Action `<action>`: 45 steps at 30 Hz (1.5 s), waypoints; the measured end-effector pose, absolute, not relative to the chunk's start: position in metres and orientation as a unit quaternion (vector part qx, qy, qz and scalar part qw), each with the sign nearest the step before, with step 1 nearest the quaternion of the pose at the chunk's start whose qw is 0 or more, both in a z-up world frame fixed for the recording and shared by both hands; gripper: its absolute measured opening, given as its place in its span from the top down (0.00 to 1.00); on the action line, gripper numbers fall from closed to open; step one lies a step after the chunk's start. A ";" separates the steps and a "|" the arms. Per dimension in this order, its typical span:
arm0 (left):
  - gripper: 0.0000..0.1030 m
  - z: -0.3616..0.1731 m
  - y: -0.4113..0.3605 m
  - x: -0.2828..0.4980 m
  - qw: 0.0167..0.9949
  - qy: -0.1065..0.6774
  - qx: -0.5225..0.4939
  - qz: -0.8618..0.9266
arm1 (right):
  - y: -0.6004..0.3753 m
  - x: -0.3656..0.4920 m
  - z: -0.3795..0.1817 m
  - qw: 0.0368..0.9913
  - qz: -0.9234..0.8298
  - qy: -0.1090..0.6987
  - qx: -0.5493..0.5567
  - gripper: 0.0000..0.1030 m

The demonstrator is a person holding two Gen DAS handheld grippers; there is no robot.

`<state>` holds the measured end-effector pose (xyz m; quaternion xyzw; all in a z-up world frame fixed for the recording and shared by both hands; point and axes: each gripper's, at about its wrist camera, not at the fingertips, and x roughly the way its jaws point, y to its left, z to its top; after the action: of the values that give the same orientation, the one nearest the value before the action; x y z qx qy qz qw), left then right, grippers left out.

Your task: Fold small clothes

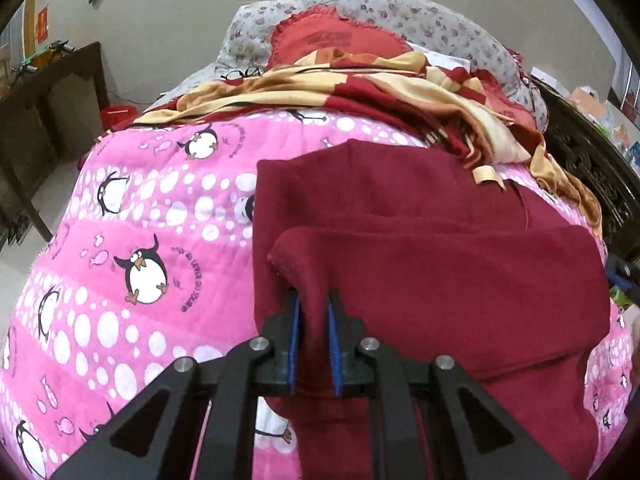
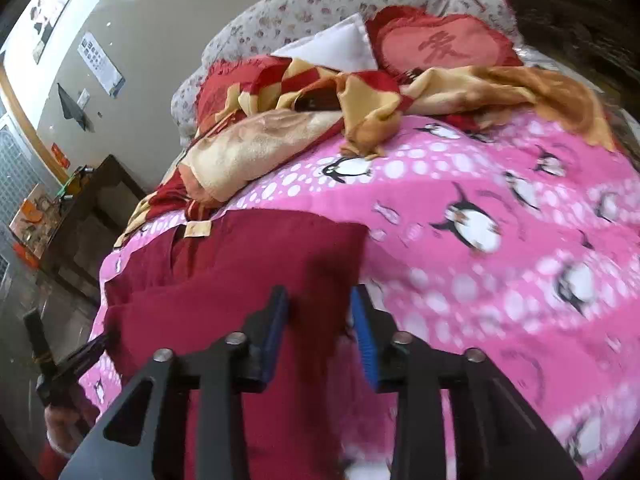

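Note:
A dark red fleece garment (image 1: 440, 280) lies spread on a pink penguin quilt (image 1: 140, 208), its near part doubled over the rest. My left gripper (image 1: 313, 300) is shut on a pinched-up corner of the garment's near left edge, lifted a little off the quilt. In the right wrist view the same garment (image 2: 240, 264) reaches up between the blue pads of my right gripper (image 2: 320, 300), which hold a thick bunch of its right edge above the quilt (image 2: 500, 280). The left gripper's body (image 2: 68, 364) and a hand show at the lower left of that view.
A crumpled red and yellow blanket (image 1: 360, 88) lies just beyond the garment, with a red heart cushion (image 1: 332, 40), floral pillows (image 1: 420, 12) and a pair of glasses (image 1: 240, 74) behind it. A dark wooden desk (image 1: 48, 92) stands left of the bed; dark carved furniture (image 1: 592, 168) lines the right.

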<state>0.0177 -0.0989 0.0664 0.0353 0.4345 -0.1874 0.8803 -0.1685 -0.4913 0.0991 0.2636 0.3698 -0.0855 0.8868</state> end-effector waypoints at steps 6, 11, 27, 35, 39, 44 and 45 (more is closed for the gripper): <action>0.77 0.060 -0.099 0.019 0.875 0.446 0.026 -0.186 | -0.469 -0.174 0.060 0.863 -0.111 0.453 0.191 0.42; 0.56 0.078 -0.094 0.007 0.887 0.426 0.039 -0.177 | -0.489 -0.196 0.085 0.868 -0.170 0.402 0.235 0.43; 0.38 0.044 -0.109 0.041 0.875 0.460 0.028 -0.150 | -0.475 -0.101 0.079 0.896 -0.121 0.396 0.161 0.55; 0.34 0.041 -0.106 0.039 0.879 0.451 0.033 -0.148 | -0.452 -0.140 0.110 0.903 -0.099 0.395 0.139 0.55; 0.33 0.041 -0.106 0.037 0.881 0.449 0.034 -0.146 | -0.440 -0.165 0.098 0.900 -0.084 0.407 0.135 0.55; 0.30 0.041 -0.105 0.038 0.881 0.451 0.026 -0.142 | -0.447 -0.168 0.056 0.880 -0.114 0.445 0.124 0.55; 0.30 0.041 -0.105 0.038 0.881 0.451 0.027 -0.142 | -0.447 -0.169 0.058 0.880 -0.114 0.442 0.129 0.54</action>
<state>0.0375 -0.1054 0.0410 0.0267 0.4513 -0.1419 0.8806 -0.1692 -0.4474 0.0578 0.1285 0.4424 -0.1142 0.8802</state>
